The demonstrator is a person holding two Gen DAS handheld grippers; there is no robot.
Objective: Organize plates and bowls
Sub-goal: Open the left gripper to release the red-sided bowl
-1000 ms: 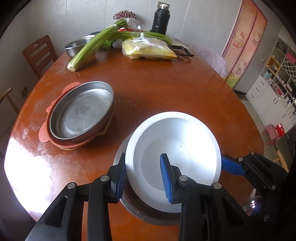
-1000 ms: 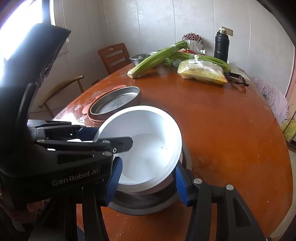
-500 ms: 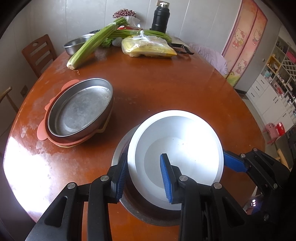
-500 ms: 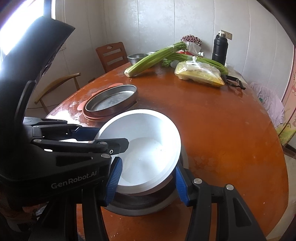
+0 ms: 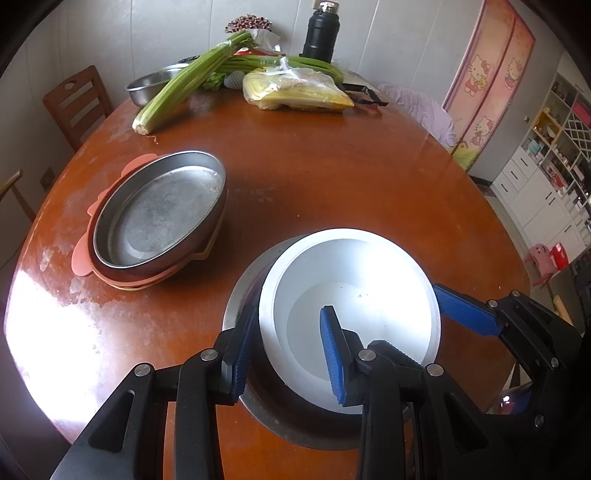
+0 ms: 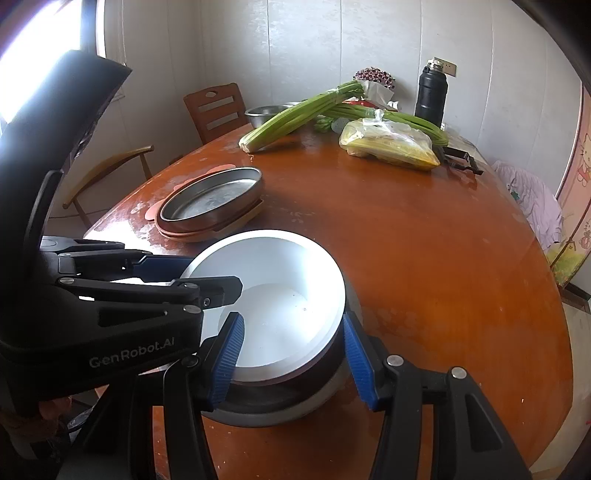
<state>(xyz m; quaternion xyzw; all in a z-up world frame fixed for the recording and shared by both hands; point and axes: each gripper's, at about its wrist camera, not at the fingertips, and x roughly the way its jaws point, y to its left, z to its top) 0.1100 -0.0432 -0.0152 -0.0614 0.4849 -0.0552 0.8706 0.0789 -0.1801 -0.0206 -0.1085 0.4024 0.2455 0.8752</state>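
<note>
The white bowl sits inside a wider steel dish at the near edge of the round wooden worktop, its rim riding above the dish's rim and tilted a little toward the far side. The left gripper straddles the bowl's near-left wall: one blue pad lies outside the rim, the other reaches down inside the bowl, and the jaws are drawn in on that wall, pinching it. The right gripper comes at the bowl from the opposite side, one pad inside the bowl and the other outside by the rim; in the right wrist view its outer pad seems to sit just off the white rim, so I cannot tell whether these jaws press the wall or only bracket it. To the left of the bowl, apart from it, a steel oval tray is stacked on a pink mat or plate with a yellowish edge showing beneath. At the far side of the worktop lie a bunch of celery, a plastic bag of yellow food, a small steel basin and a black flask standing upright near the wall. A wooden chair stands beyond the worktop's left edge.
</note>
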